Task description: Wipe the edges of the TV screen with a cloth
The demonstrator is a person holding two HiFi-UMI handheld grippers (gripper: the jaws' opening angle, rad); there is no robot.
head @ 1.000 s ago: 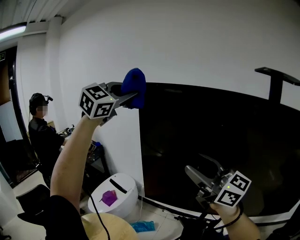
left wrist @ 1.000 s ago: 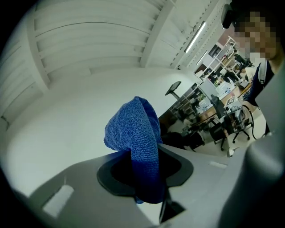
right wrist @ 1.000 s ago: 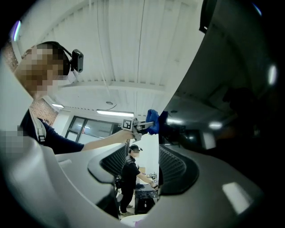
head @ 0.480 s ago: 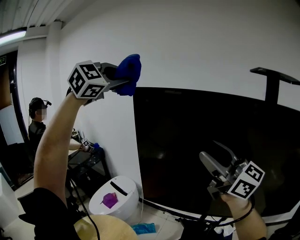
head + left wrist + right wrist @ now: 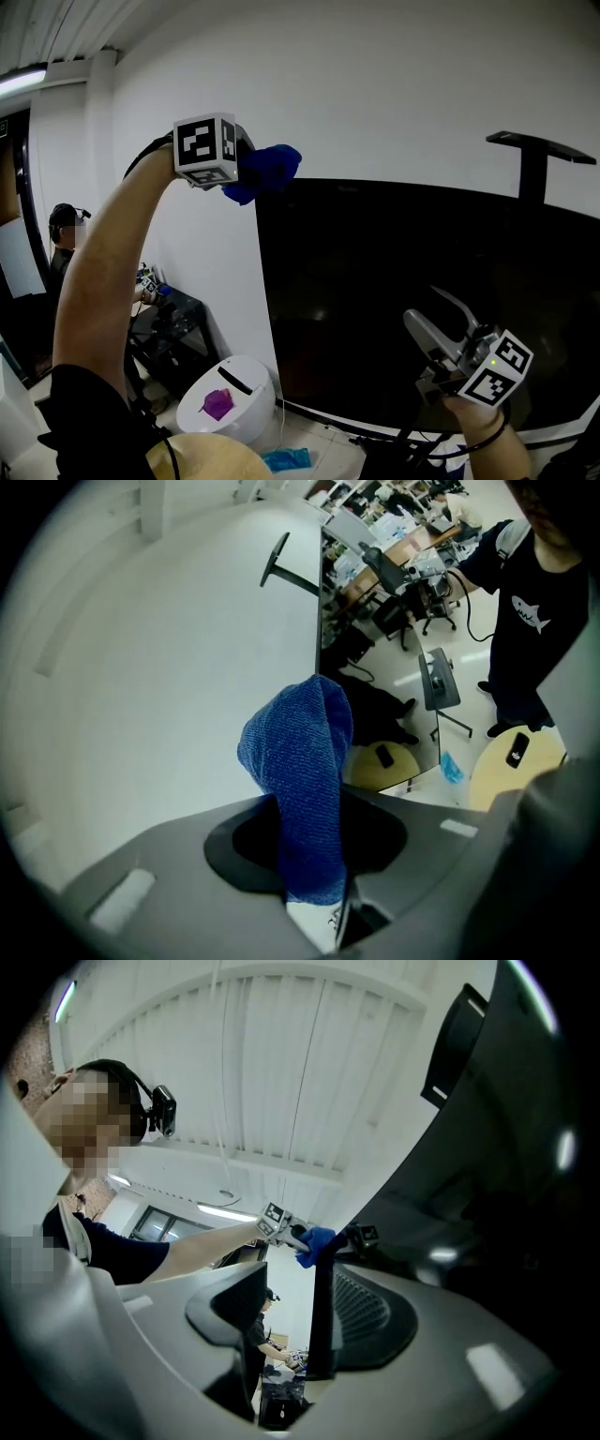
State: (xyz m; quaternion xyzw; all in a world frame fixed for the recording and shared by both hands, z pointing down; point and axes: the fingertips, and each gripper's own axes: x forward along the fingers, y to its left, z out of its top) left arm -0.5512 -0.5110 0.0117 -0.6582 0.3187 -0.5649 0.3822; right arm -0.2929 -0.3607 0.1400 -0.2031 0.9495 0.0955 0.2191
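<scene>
White office wall (image 5: 375, 75) backs a big dark TV screen (image 5: 394, 281) as we work w/ two handheld grippers. Our left gripper (image 5: 242, 176), on a raised arm, is clamped tight on a blue cloth (image 5: 270, 167). The left gripper view shows the fabric pinched betw. both jaws and bulging up past the tips. The blue cloth sits at the screen's top-left corner, right where dark glass meets wall; we can't tell whether it touches the edge.

Our right gripper (image 5: 429, 314) hangs low in front of the screen's lower-right area w/ its tips angled upward. Its jaws stand apart w/ nothing betw. them, and they've just been closing a little.

A black bracket (image 5: 534, 150) sticks up above the screen's top-right side. Below the screen's left corner stands a white round bin (image 5: 246, 375) w/ a purple item (image 5: 217, 401) on its lid. At far left, in the bkgd, a person (image 5: 64, 246) is by a desk, well apart from us.
</scene>
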